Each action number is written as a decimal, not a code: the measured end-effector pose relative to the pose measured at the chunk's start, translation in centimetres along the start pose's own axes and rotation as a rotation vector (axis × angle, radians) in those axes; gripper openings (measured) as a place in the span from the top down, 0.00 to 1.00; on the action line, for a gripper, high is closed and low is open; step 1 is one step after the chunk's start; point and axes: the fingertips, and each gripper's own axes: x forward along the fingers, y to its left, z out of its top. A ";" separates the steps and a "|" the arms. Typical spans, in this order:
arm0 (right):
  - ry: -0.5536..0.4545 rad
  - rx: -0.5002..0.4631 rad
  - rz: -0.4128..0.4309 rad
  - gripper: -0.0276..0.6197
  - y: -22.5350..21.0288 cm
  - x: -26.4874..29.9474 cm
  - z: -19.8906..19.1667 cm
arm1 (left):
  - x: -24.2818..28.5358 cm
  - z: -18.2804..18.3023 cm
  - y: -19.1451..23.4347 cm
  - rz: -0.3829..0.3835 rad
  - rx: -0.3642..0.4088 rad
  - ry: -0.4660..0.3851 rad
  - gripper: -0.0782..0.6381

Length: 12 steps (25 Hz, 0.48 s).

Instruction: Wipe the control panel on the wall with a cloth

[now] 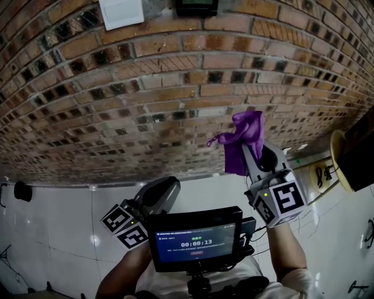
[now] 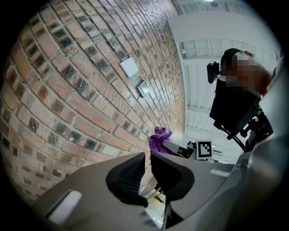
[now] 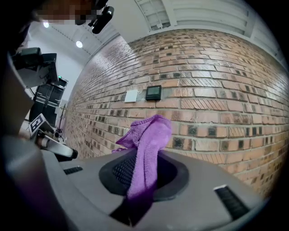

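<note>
A dark control panel [image 1: 197, 7] is mounted high on the brick wall, next to a white plate [image 1: 121, 11]. The right gripper view also shows the control panel [image 3: 153, 92], well ahead of the jaws. My right gripper [image 1: 252, 153] is raised toward the wall, below the panel, and is shut on a purple cloth [image 1: 245, 131]. In that gripper's own view the cloth [image 3: 146, 144] stands up from between the jaws and flops forward. My left gripper [image 1: 159, 195] hangs lower and to the left, shut with nothing in it. From the left gripper view, the cloth [image 2: 159, 137] is off to the right.
A brick wall [image 1: 146, 87] fills the front and meets white floor tiles [image 1: 58, 233] below. A chest-mounted screen [image 1: 196, 238] sits between my arms. A yellow-rimmed round object [image 1: 340, 160] and dark gear stand at the right. A small black object [image 1: 22, 191] lies at the left.
</note>
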 end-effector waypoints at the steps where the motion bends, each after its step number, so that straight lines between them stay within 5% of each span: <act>1: 0.008 0.002 0.004 0.83 0.2 -0.1 -0.2 | -0.1 0.1 0.1 0.001 0.001 -0.001 0.84; 12: 0.039 0.033 0.055 0.83 3.0 -1.2 -2.1 | 0.1 -0.6 -0.7 -0.014 0.011 0.022 0.84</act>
